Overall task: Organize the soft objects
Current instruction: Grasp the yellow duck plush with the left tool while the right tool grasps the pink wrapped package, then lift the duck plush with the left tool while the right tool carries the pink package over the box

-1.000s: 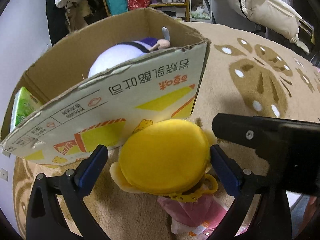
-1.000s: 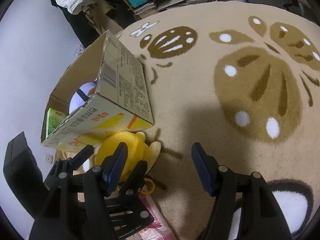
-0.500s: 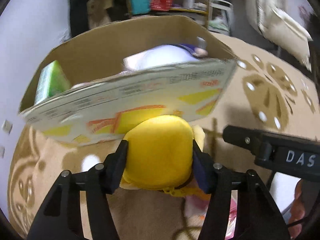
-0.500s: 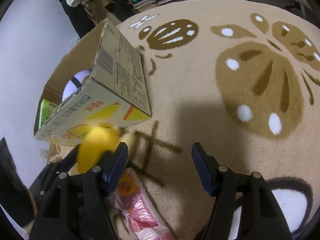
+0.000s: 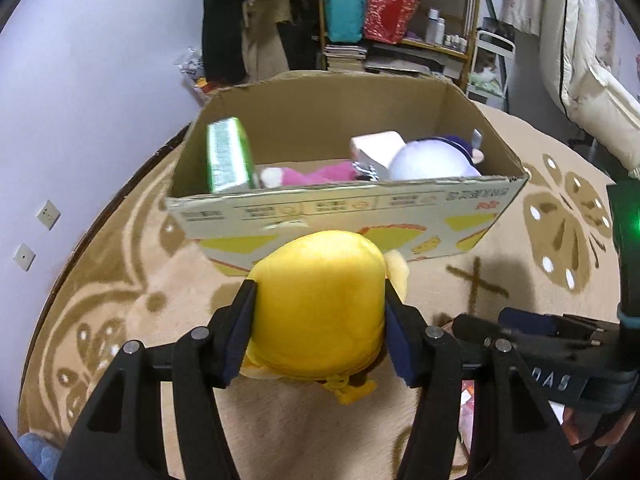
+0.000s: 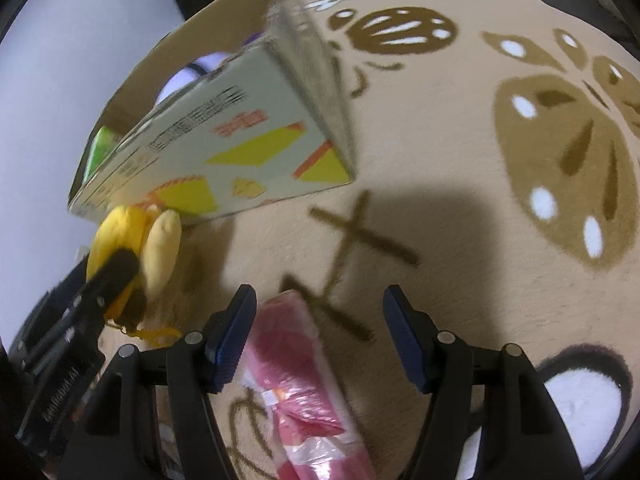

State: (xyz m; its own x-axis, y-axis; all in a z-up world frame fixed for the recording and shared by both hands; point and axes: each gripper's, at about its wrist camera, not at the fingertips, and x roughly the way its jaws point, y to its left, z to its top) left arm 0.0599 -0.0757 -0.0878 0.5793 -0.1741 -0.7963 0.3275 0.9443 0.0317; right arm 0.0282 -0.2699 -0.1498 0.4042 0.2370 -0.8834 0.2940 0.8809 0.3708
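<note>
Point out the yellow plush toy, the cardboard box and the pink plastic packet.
yellow plush toy (image 5: 316,304), left wrist view, its rounded yellow body.
cardboard box (image 5: 340,210), left wrist view, near wall's printed rim.
pink plastic packet (image 6: 292,344), right wrist view, its upper half.

patterned rug (image 5: 120,288), shelf (image 5: 400,20), wall sockets (image 5: 48,214)

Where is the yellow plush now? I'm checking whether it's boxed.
Not boxed: the yellow plush sits clamped in the left claw, just outside the cardboard box's near wall.

Yellow plush toy (image 5: 320,300), clamped, before box (image 5: 348,216)
</note>
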